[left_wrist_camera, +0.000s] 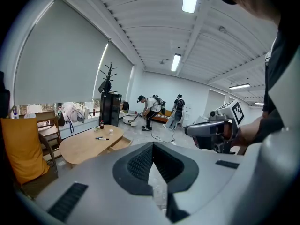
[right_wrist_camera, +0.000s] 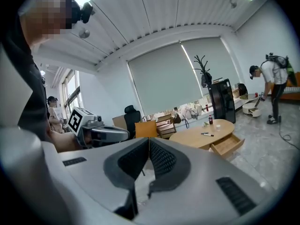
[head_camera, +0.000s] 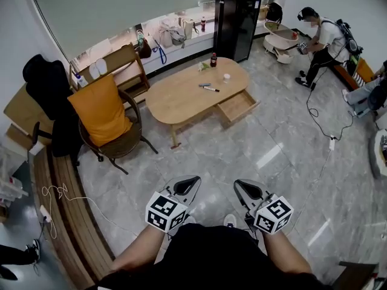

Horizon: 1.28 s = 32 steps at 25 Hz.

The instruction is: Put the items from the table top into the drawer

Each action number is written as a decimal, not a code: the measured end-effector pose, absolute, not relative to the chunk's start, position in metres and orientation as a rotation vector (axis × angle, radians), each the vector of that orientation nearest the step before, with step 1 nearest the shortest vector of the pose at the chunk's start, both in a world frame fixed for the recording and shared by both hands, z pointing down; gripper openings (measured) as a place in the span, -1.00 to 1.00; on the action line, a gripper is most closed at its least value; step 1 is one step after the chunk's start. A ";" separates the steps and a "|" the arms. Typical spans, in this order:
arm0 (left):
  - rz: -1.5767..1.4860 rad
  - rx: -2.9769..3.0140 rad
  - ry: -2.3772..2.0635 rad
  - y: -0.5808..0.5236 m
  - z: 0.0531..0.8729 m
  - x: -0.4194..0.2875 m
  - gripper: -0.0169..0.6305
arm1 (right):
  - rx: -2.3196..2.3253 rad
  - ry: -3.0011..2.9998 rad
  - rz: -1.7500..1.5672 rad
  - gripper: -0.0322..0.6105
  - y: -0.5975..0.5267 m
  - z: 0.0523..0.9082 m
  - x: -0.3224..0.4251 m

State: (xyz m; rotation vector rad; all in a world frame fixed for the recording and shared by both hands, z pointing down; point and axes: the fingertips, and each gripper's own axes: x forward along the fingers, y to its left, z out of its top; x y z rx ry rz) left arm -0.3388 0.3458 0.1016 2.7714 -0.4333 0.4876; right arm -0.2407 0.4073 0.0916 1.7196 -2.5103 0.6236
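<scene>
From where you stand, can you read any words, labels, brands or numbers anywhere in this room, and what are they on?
No text can be read in any view.
The cube on the left gripper: a black-and-white square pattern, no letters.
The cube on the right gripper: the same.
The bottle on the table: label too small to read.

Grey left hand-held gripper (head_camera: 192, 180), matching right hand-held gripper (head_camera: 239, 185), black-and-white marker cubes (head_camera: 164, 211), black clothing (head_camera: 211, 255)
</scene>
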 end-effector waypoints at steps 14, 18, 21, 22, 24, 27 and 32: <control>0.574 2.758 -0.292 0.334 0.136 -0.363 -0.94 | 1.837 -2.367 0.693 -0.90 0.403 0.115 -0.265; 0.532 2.725 -0.251 0.325 0.136 -0.345 -0.94 | 1.870 -2.325 0.712 -0.91 0.405 0.120 -0.249; 0.510 2.702 -0.244 0.314 0.134 -0.324 -0.94 | 1.873 -2.326 0.692 -0.90 0.398 0.119 -0.232; 0.509 2.702 -0.248 0.310 0.133 -0.317 -0.94 | 1.871 -2.329 0.680 -0.90 0.393 0.118 -0.225; 0.511 2.711 -0.261 0.301 0.130 -0.302 -0.94 | 1.862 -2.337 0.662 -0.91 0.383 0.117 -0.211; 0.520 2.731 -0.289 0.287 0.124 -0.280 -0.94 | 1.852 -2.362 0.662 -0.90 0.363 0.117 -0.186; 0.515 2.763 -0.394 0.248 0.110 -0.241 -0.94 | 1.815 -2.433 0.600 -0.90 0.321 0.106 -0.136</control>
